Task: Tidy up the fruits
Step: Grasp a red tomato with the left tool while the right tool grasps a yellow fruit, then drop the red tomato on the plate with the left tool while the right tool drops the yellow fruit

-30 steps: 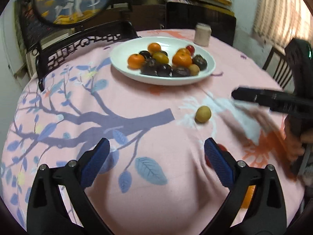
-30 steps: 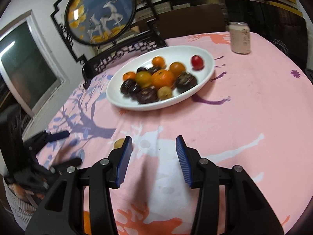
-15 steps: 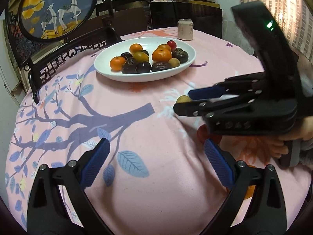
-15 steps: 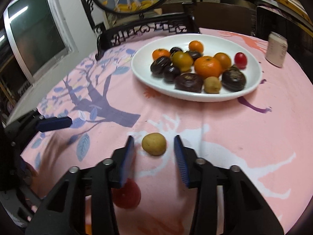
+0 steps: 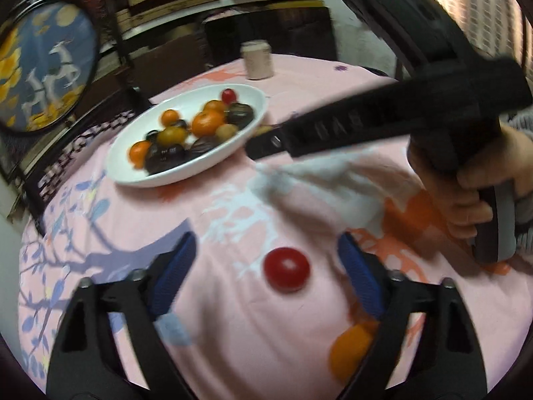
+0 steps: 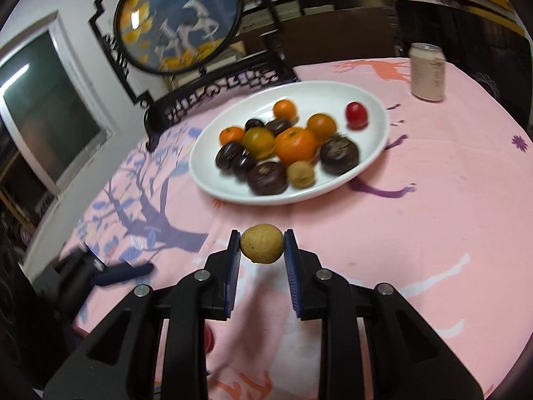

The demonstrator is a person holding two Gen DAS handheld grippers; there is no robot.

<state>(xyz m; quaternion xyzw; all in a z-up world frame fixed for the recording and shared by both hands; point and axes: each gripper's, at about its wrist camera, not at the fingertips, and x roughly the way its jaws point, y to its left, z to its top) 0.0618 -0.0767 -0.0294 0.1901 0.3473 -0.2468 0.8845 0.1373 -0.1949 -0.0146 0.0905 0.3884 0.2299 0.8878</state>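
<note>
Right hand-held gripper [image 6: 261,245], black-framed with blue ribbed pads, is closed on a small round tan-brown fruit [image 6: 262,243]; the pads press its two opposite sides at mid-height, and the fruit appears lifted clear of the pink printed tablecloth [image 6: 433,220]. It hangs just short of the near rim of the white oval ceramic dish [image 6: 373,153], which holds oranges, dark ridged fruits, one similar tan fruit and a red one. A pale drinks can [image 6: 428,71] stands beyond the dish.

Left hand-held gripper [image 5: 266,263] stands wide open and holds nothing. A glossy round red fruit [image 5: 286,269] rests on the cloth between its pads, touching neither. A small orange fruit [image 5: 349,350] lies near the right finger, partly hidden by it. In this view the right gripper crosses above, its tip near the dish rim.

Handling, as judged: the tan fruit looks light and firm with a dull, slightly rough skin, so a modest squeeze across its widest part should hold it; a harder squeeze risks bruising. The red fruit looks smooth and shiny, hence probably slippery and thin-skinned; it is round and may roll when touched on one side only. The pads are best brought in level on both sides of its middle and closed gently. Fruit already in the dish lies crowded near the centre, so release is safer over a bare part of the dish, low, to prevent rolling.
</note>
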